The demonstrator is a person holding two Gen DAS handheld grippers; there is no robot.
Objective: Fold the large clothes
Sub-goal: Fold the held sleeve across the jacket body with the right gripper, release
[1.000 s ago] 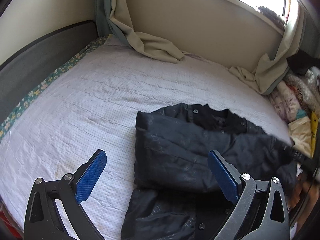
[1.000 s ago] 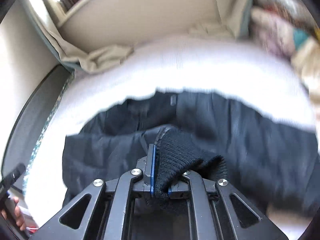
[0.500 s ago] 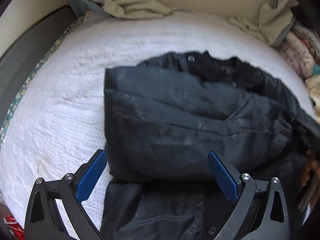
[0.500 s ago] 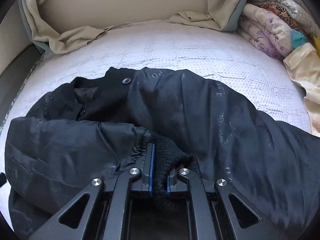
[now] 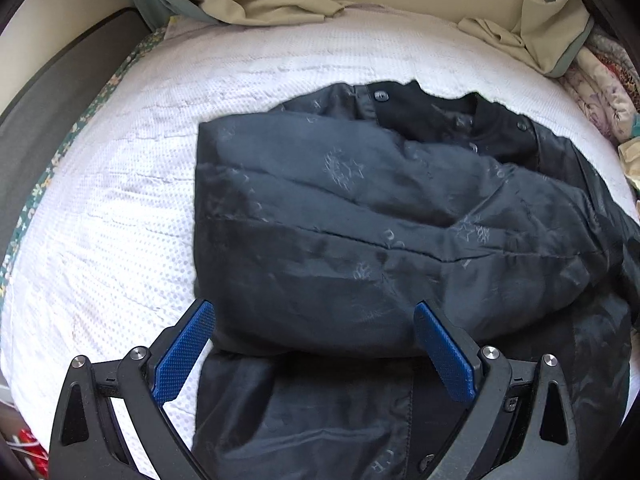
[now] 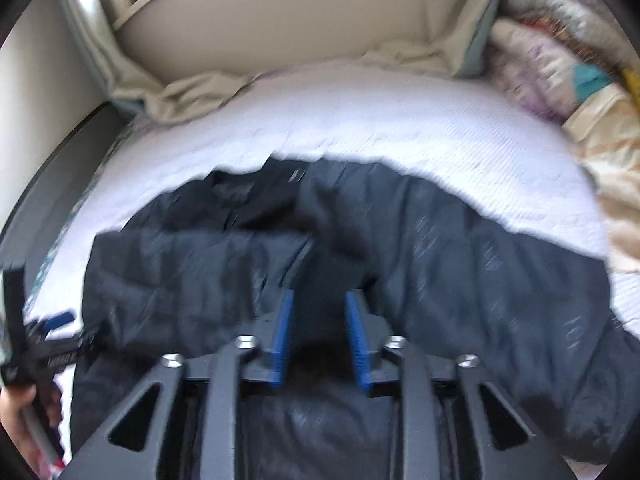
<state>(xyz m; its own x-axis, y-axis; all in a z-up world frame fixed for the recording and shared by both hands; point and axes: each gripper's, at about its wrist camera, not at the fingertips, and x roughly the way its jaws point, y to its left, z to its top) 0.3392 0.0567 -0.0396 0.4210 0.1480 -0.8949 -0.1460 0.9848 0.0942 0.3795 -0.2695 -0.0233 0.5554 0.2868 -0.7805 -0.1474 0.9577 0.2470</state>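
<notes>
A large black jacket (image 5: pixel 360 220) lies on the white bedspread (image 5: pixel 120 200), with a sleeve folded across its front. My left gripper (image 5: pixel 314 344) is open and empty, hovering over the jacket's lower part with its blue pads wide apart. In the blurred right wrist view the jacket (image 6: pixel 460 272) fills the middle. My right gripper (image 6: pixel 320 320) has its jaws partly open; the dark knit cuff (image 6: pixel 320 364) lies loose between them. The left gripper also shows in the right wrist view (image 6: pixel 52 332) at the far left.
Beige curtains (image 5: pixel 260 4) bunch along the far wall. A pile of folded quilts (image 6: pixel 560 64) sits at the right of the bed. A dark headboard (image 5: pixel 48 100) runs along the left side.
My right gripper has opened and let go of the knit cuff it was gripping. The left gripper has moved down closer to the jacket, still open.
</notes>
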